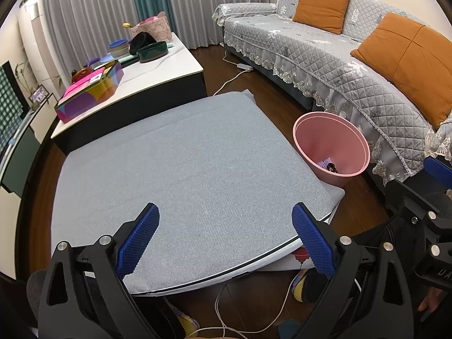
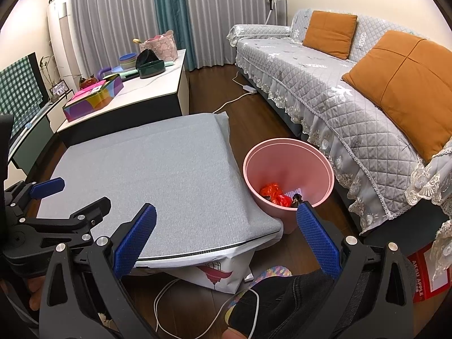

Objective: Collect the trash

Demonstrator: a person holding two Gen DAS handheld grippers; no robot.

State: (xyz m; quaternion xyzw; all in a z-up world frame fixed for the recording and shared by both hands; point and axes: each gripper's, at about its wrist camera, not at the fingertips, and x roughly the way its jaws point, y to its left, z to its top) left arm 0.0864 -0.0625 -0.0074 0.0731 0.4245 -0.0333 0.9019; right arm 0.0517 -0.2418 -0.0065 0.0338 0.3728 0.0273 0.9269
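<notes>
A pink trash bin (image 2: 288, 169) stands on the floor to the right of the grey-covered table (image 2: 147, 169). Inside it lie a crumpled red-orange wrapper (image 2: 275, 195), a dark item and a pale purple scrap. The bin also shows in the left wrist view (image 1: 330, 144). My left gripper (image 1: 226, 220) is open and empty over the table's (image 1: 183, 169) near edge. My right gripper (image 2: 226, 223) is open and empty over the table's near right corner, beside the bin. The left gripper also shows in the right wrist view (image 2: 70, 197).
A grey quilted sofa (image 2: 325, 84) with orange cushions runs along the right. A white-topped cabinet (image 2: 147, 90) behind the table holds a colourful box, bowls and a basket. White cables (image 2: 175, 305) and a printed bag (image 2: 220, 274) lie on the floor under the table's near edge.
</notes>
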